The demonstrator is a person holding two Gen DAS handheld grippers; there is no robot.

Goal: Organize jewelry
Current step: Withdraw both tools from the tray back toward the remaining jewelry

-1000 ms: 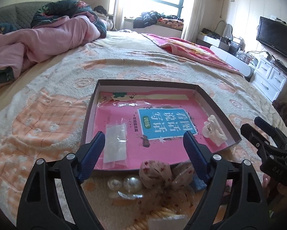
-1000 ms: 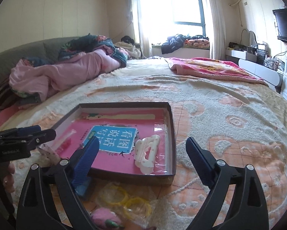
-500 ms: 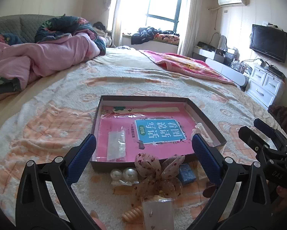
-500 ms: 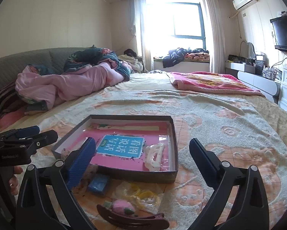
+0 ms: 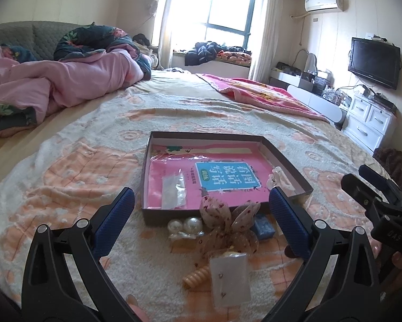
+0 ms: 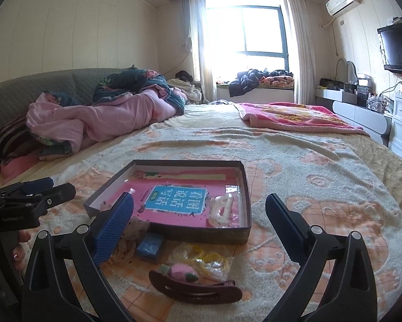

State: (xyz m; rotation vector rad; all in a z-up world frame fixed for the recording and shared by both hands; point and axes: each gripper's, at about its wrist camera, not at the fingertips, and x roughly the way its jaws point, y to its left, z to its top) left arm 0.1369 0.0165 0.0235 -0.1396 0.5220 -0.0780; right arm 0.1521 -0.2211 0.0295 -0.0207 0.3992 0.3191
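- Plainly, left gripper (image 5: pixel 201 225) and right gripper (image 6: pixel 199 228) hang spread wide, empty.
- Loose pieces wait at lower centre, likely bound for the tray (image 5: pixel 292 161) above, which already holds the white clip (image 6: pixel 222 209).

Blown-out daylight from the window (image 6: pixel 264 30), fisheye-curved edges, perhaps slightly soft

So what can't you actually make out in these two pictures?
- Left wrist view: the white hair claw in the box is partly behind a blue finger.
- Left wrist view: the contents of the small clear bag are too small to identify.
- Right wrist view: the patterned bow is mostly behind a blue finger.
- Right wrist view: the yellow rings blur inside crinkled plastic.
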